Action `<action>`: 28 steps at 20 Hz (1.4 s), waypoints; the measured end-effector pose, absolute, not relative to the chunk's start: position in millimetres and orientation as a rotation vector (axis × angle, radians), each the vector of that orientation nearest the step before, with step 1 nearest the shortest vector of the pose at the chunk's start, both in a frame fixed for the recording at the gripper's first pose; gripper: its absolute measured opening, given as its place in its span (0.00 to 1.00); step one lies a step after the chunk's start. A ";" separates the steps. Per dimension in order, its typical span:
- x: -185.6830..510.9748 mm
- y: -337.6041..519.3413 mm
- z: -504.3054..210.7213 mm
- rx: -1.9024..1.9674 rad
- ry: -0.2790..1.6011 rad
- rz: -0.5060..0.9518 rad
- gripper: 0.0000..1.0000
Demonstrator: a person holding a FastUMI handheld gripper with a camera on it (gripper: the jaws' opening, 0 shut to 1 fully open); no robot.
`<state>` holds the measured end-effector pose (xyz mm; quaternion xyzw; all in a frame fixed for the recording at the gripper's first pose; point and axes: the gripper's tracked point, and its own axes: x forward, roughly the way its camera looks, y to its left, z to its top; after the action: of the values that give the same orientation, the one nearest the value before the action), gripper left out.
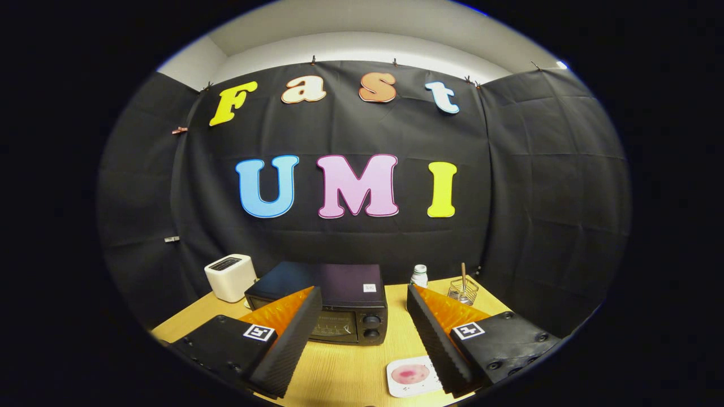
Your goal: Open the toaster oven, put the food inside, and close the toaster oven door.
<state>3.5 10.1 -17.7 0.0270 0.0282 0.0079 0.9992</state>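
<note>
Gripper (362, 333): fingers spread wide above the table, holding nothing and touching nothing; black ribbed pads face each other, orange behind them.
Table (345, 373): light wood, showing between and beyond the fingers.
Toaster oven (331, 302): black, just ahead of the fingers and a little toward the left one, whose tip covers its near left corner; door shut, two knobs on the right of its front.
White toaster (230, 277): behind and left of the oven, near the booth wall, well apart from the fingers.
Plate (411, 376): small white square dish on the table just inside the right finger, which hides its right edge.
Food (410, 373): pink round piece lying on that plate.
Wire holder (463, 290): beyond the right finger, with a stick upright in it.
Bottle (419, 276): small, white, between the oven and the holder.
</note>
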 end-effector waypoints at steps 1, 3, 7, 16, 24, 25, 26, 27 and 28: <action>5.0 9.1 -19.9 0.054 0.060 0.012 0.98; 8.9 12.1 -23.6 0.058 0.071 0.012 0.98; 24.6 19.1 -41.1 0.067 0.137 -0.004 0.98; 82.4 66.4 -67.9 0.081 0.198 0.012 0.99; 133.7 132.0 -103.6 0.078 0.241 0.059 0.98; 139.4 137.5 -112.0 0.073 0.253 0.058 0.99; 144.4 142.1 -120.8 0.073 0.271 0.055 0.99; 149.0 145.9 -128.8 0.076 0.286 0.052 0.99; 153.9 148.8 -136.0 0.074 0.295 0.048 0.99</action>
<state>153.9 148.8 -136.0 0.0371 0.1469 0.0241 0.9882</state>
